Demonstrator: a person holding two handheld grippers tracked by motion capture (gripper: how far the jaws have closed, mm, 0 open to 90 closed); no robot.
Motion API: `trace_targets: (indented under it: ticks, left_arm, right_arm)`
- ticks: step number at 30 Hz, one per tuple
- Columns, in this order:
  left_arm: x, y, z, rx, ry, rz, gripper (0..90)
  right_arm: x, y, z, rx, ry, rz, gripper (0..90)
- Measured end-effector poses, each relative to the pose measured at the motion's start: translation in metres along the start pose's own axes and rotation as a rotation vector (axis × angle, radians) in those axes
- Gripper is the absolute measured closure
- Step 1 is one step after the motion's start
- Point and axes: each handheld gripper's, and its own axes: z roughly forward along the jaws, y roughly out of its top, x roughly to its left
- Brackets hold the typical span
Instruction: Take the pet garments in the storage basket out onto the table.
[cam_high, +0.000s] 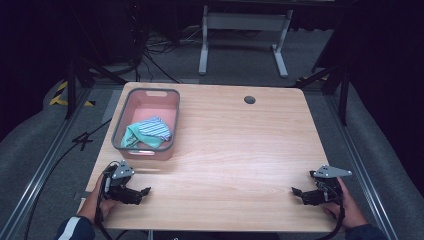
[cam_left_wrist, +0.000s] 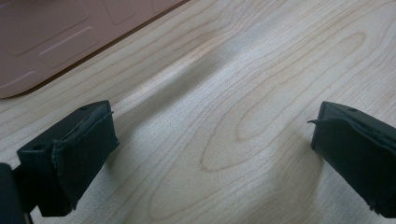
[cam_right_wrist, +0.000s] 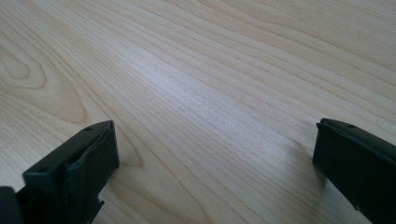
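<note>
A pink bin (cam_high: 131, 103) with a grey rim stands at the back left of the wooden table (cam_high: 235, 150). Folded cloths lie inside it: a teal one (cam_high: 134, 134) and a blue-and-white striped one (cam_high: 155, 127) on top. My left gripper (cam_high: 142, 192) rests low at the front left, just in front of the bin, open with nothing between its jaws. The left gripper (cam_left_wrist: 212, 140) points at bare wood, with the bin's pink wall (cam_left_wrist: 56, 37) at upper left. My right gripper (cam_high: 296, 192) sits at the front right, open and empty. The right gripper (cam_right_wrist: 215, 154) faces bare wood.
A round cable hole (cam_high: 249, 99) sits near the table's back edge. Beyond the table are a white desk frame (cam_high: 243, 30) and cables on grey carpet. Metal rails run along both sides of the table.
</note>
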Motion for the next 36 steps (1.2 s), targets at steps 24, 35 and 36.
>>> trace_targets:
  ticks: [24, 35, 36]
  left_arm:
    - [-0.001, -0.005, -0.007, 0.017, -0.004, 0.011, 1.2]
    - [-0.003, 0.011, -0.033, 0.113, -0.023, 0.11, 18.0]
    - [-0.003, 0.011, -0.033, 0.113, -0.023, 0.11, 19.7]
  right_arm:
    - [-0.003, 0.001, 0.001, 0.001, 0.015, -0.02, 0.4]
    - [-0.003, 0.001, 0.001, 0.001, 0.015, -0.021, 0.5]
    - [-0.003, 0.001, 0.001, 0.001, 0.015, -0.021, 0.5]
